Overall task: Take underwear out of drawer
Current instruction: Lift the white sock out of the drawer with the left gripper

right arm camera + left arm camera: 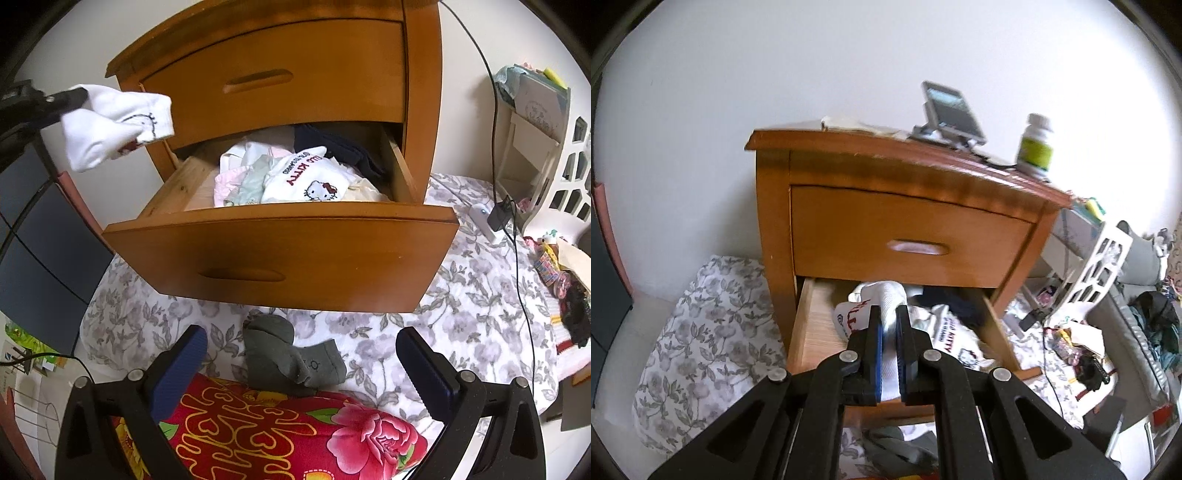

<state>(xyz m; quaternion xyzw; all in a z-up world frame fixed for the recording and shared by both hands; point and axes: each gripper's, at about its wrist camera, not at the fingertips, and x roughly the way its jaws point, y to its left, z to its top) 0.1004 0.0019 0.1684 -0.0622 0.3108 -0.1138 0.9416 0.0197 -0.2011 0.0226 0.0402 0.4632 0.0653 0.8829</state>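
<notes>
Now we see the left gripper (pixel 889 325) with jaws clamped on white underwear (pixel 114 125), held in the air left of the open lower drawer (pixel 280 254). Right gripper (pixel 301 363) jaws apart, empty, above a grey sock (pixel 291 358) on the floral bedding (pixel 476 295).

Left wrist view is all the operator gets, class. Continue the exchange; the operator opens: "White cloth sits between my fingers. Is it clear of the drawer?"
Observer: Yes. In the right wrist view the white underwear hangs from the left gripper in the air, left of the open drawer.
Operator: Is the right gripper busy?
Observer: No. The right gripper is open and empty.
Operator: What lies under it?
Observer: A grey garment on the floral quilt, below the drawer front.
</notes>
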